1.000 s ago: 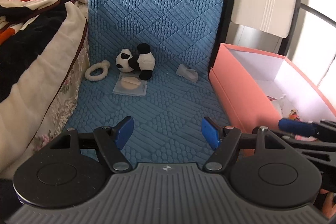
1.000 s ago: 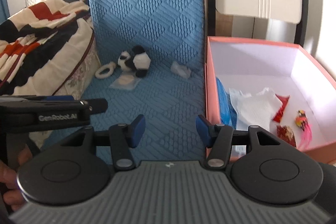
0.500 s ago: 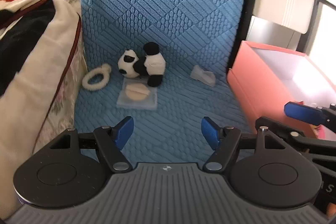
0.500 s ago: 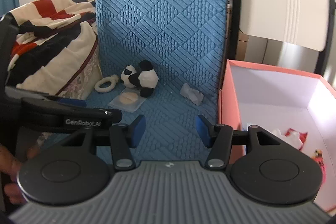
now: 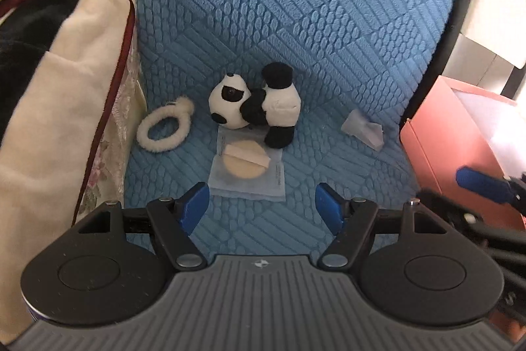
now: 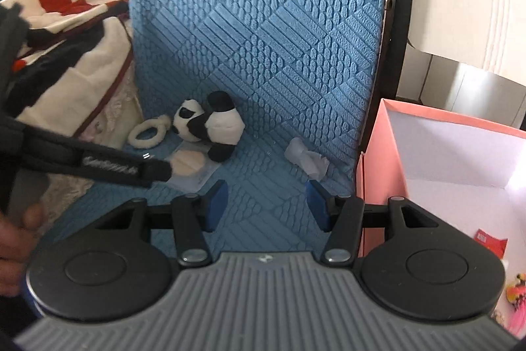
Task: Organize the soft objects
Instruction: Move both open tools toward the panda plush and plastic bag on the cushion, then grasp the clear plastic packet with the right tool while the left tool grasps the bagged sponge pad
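A black-and-white panda plush (image 5: 259, 107) (image 6: 210, 124) lies on the blue quilted mat (image 5: 296, 22). A round beige powder puff in a clear packet (image 5: 246, 165) (image 6: 189, 163) lies just in front of it. A fluffy white hair ring (image 5: 164, 129) (image 6: 148, 132) lies to its left. A small clear wrapped piece (image 5: 363, 129) (image 6: 307, 157) lies to its right. My left gripper (image 5: 261, 208) is open and empty, just short of the packet. My right gripper (image 6: 266, 201) is open and empty, near the pink box (image 6: 374, 173).
The pink box with white inside (image 5: 460, 134) stands right of the mat and holds small red and pink items (image 6: 490, 244). A striped blanket (image 5: 49, 22) is heaped on the left. The mat curves up as a back wall.
Both grippers have moved forward toward the panda and packet, which now look larger. The box has slid toward the right edge of both views. The jaws stay open.
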`<state>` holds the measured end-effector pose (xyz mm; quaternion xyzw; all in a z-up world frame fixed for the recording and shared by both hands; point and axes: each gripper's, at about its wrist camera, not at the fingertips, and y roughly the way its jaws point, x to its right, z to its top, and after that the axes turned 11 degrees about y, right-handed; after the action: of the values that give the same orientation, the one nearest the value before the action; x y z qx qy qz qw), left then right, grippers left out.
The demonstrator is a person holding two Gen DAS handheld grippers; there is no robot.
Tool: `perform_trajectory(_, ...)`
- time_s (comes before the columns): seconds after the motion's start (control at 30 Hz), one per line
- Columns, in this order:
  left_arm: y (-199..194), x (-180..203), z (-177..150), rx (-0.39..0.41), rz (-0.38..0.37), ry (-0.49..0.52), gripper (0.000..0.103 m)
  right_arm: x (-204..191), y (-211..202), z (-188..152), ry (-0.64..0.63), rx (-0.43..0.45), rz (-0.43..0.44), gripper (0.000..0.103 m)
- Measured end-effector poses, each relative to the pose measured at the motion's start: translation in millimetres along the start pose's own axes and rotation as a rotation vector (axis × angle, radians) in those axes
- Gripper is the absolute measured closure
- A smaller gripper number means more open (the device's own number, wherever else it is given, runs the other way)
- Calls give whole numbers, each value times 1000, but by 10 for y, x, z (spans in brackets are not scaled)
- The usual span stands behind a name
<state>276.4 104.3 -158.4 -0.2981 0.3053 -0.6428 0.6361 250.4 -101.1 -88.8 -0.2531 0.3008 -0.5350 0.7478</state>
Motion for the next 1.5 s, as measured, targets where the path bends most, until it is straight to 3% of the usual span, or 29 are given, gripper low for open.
perform_trajectory(0.63,847,-477,350,-148,-66,-66,25,7,918,409,-4,-128,23,47)
perform_trajectory(0.93,998,-668,335,-173,-82,-138,25,110,1423,586,-35,-193,-54,47)
perform_trajectory(1.0,1021,-660,333,-179,-95,-147,25,142,1514,627,-53,-219,-38,47)
perform_trajectory(1.33,976,-566,384,-150,-109,-133,23,358,1893,590,89,-332,-54,47)
perform_trajectory(1.43,979,-583,381,-162,-117,-148,22,362,1924,517,53,-335,-72,47)
perform_trajectory(1.5,973,-590,372,-163,-118,-146,22,374,1909,503,54,-335,-63,57)
